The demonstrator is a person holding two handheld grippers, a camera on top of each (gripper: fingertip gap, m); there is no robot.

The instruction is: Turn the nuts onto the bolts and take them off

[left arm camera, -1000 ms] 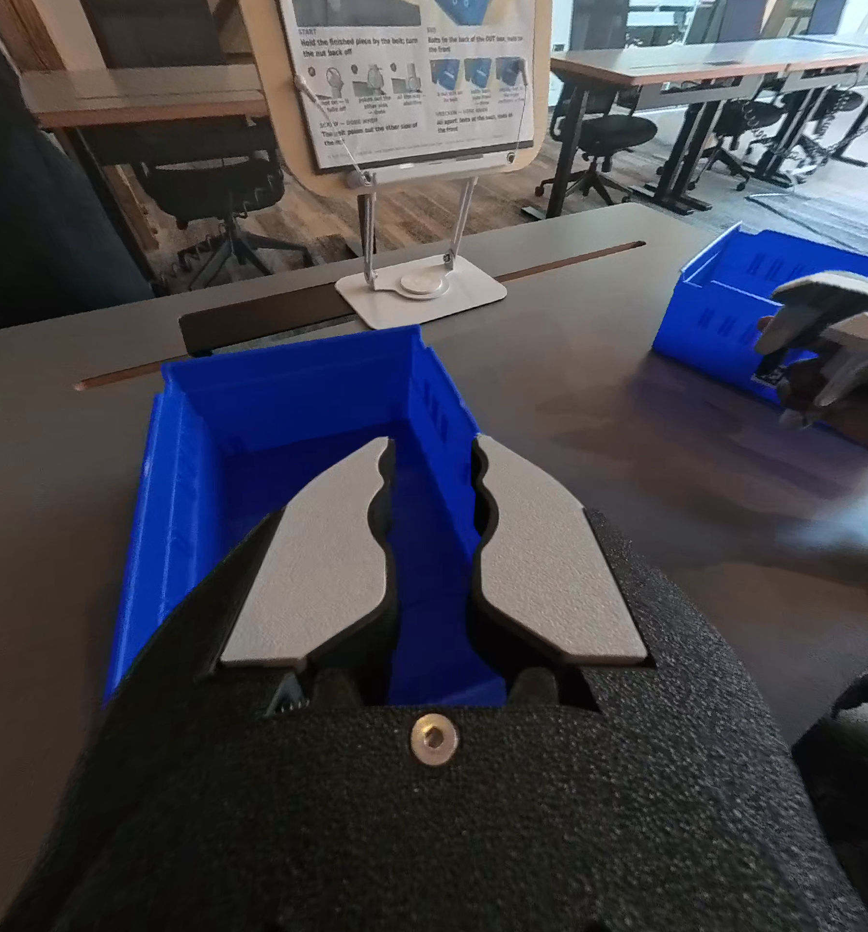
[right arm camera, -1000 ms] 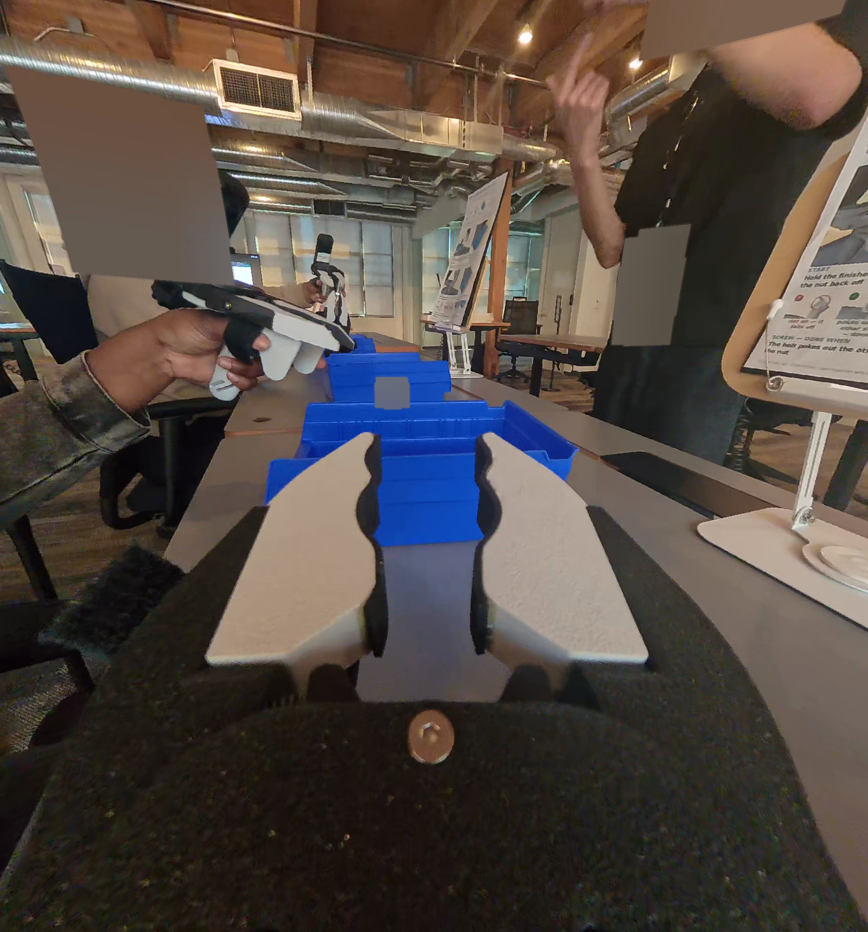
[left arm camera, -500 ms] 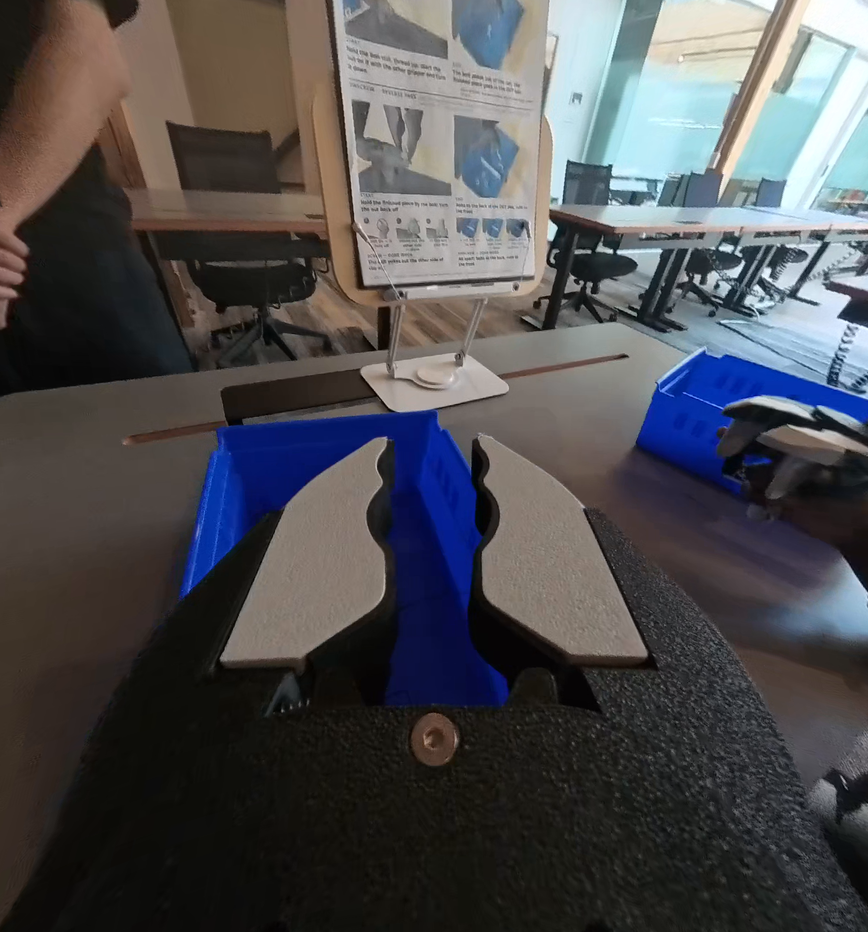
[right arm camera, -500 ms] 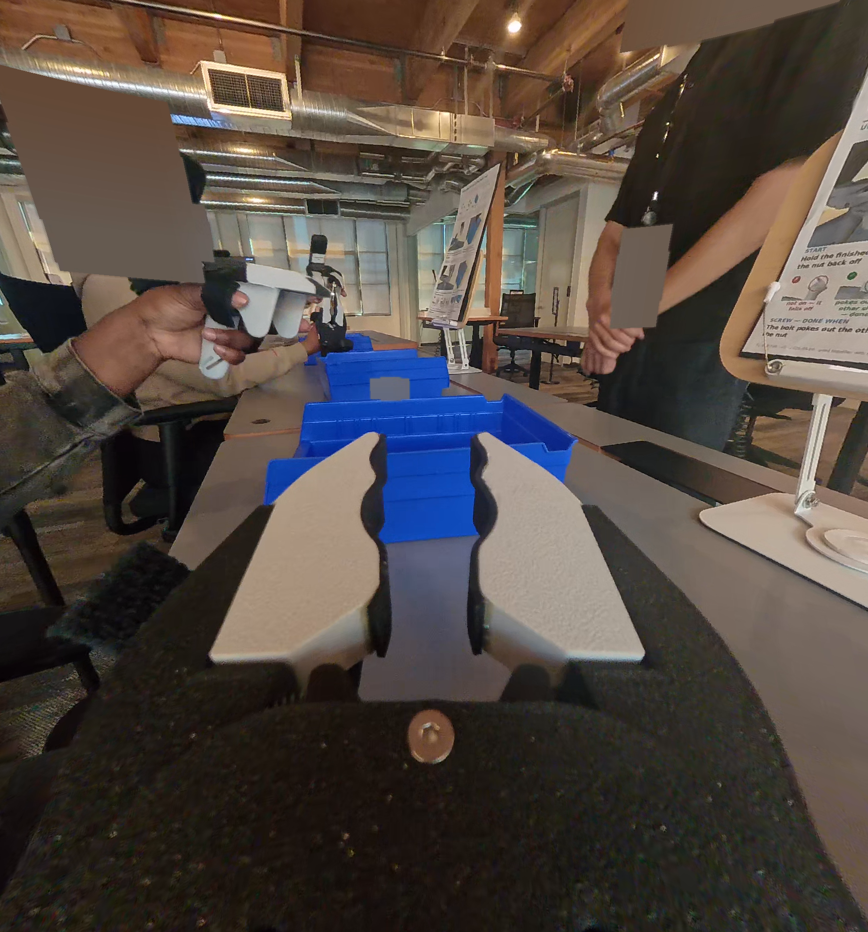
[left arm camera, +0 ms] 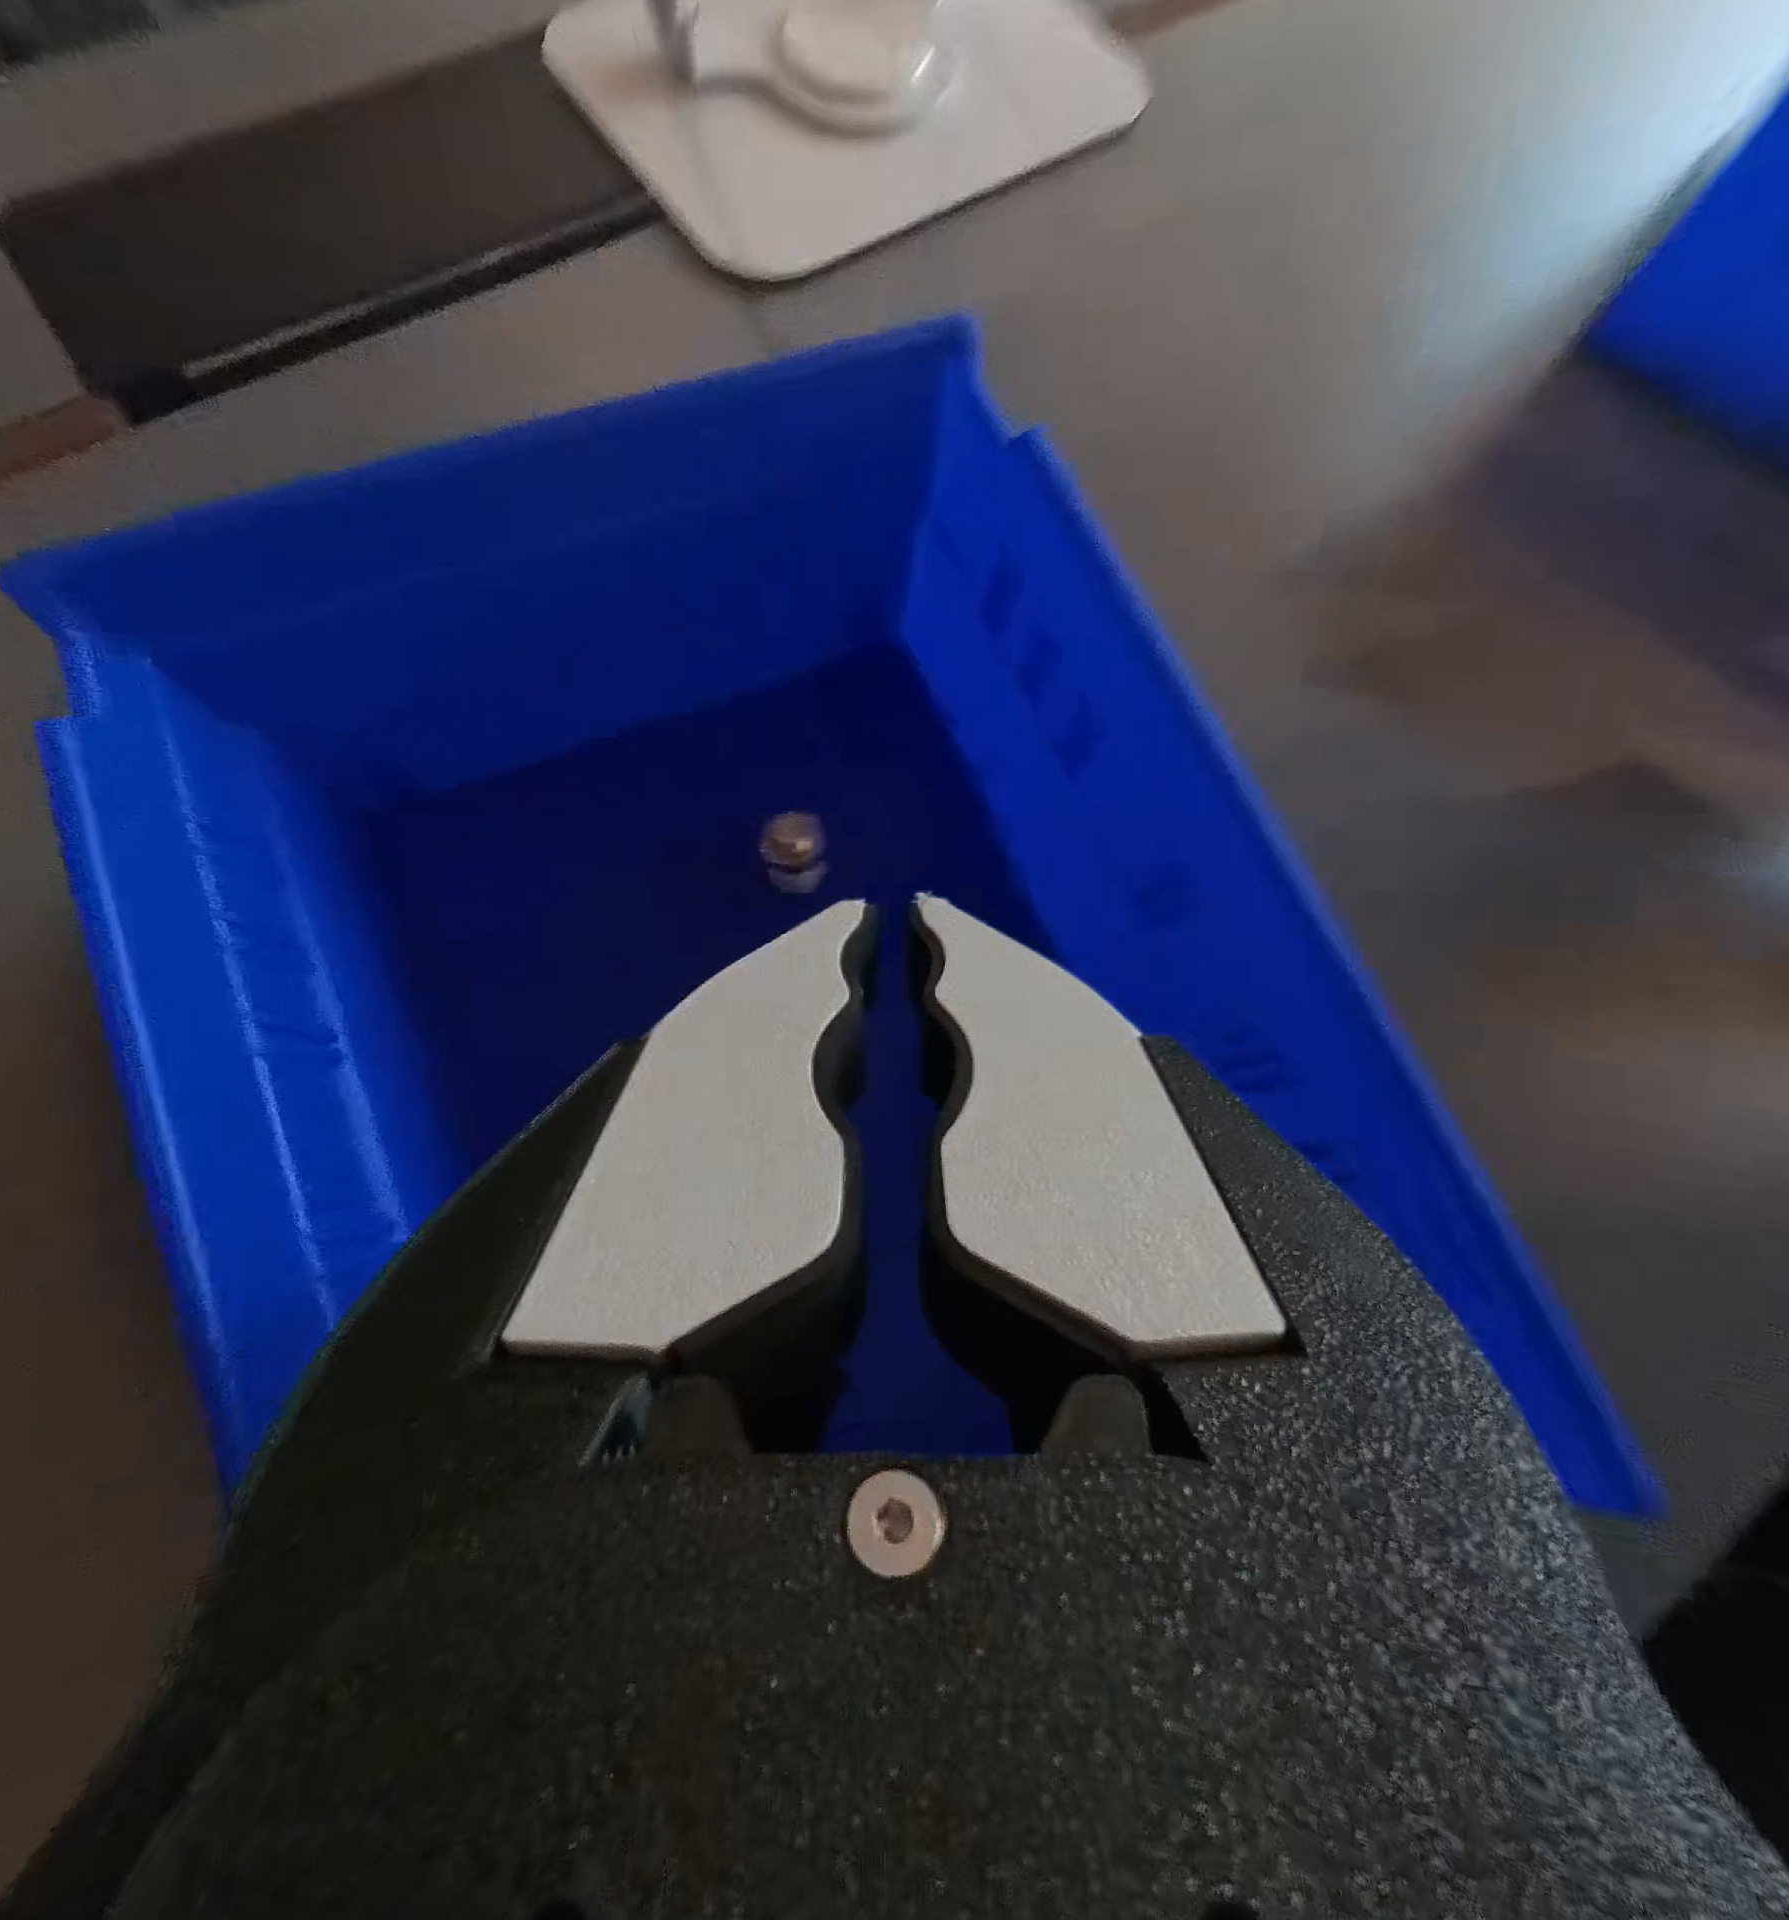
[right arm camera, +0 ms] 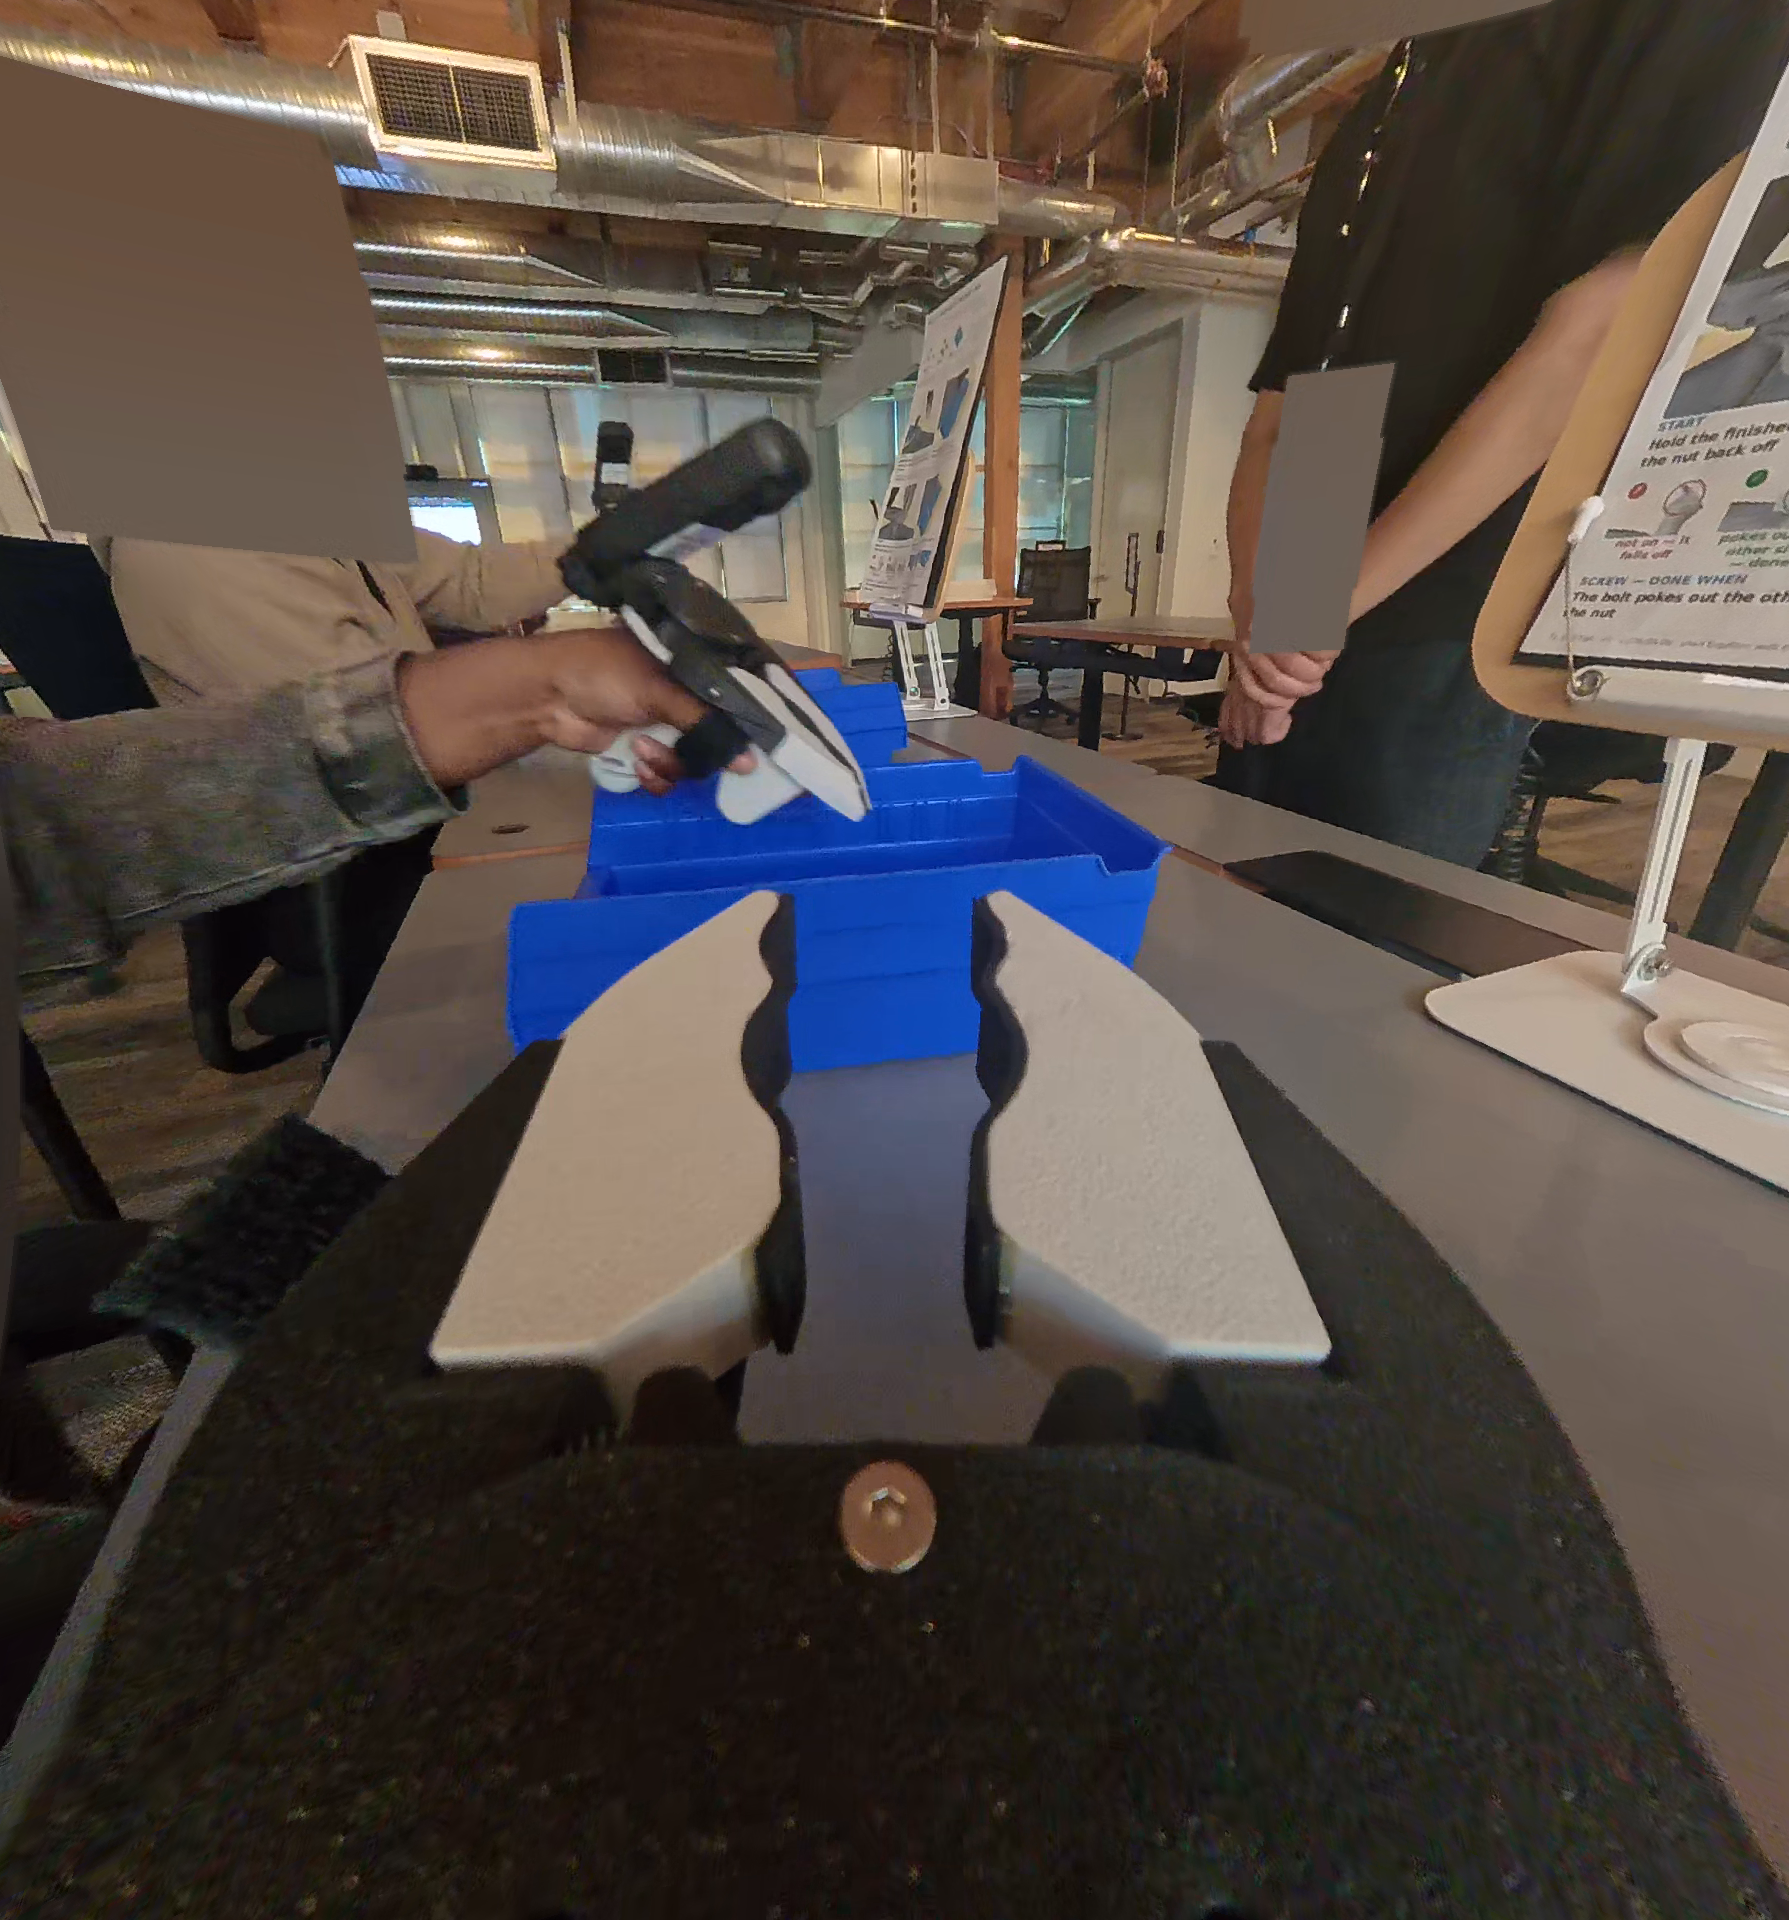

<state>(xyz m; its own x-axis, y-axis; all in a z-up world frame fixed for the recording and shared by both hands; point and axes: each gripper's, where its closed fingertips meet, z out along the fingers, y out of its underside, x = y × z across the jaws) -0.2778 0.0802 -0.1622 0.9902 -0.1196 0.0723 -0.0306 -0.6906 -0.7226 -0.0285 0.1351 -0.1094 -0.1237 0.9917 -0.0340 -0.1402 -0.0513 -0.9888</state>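
A small metal bolt with a nut [left arm camera: 791, 847] lies on the floor of a blue bin [left arm camera: 246, 987]. My left gripper [left arm camera: 895, 906] points down into this bin, its tips just short of the bolt and slightly to its right. Its jaws are drawn together to a thin slit and hold nothing. In the right wrist view the left gripper [right arm camera: 854, 805] tilts down over the far side of the same bin [right arm camera: 1056, 914]. My right gripper [right arm camera: 879, 904] is open and empty, held low over the grey table [right arm camera: 1389, 1195] in front of the bin.
A second blue bin [left arm camera: 1752, 312] stands to the right. An instruction board on a white stand [right arm camera: 1700, 1039] stands at the table's back edge. A person in black [right arm camera: 1441, 312] stands behind the table. More blue bins [right arm camera: 848, 707] lie beyond. My right fingertips sit around 25 cm from my left ones.
The left gripper has tipped down into the blue bin and its jaws have closed to a thin slit. The bolt has come into view. The right gripper has barely moved.
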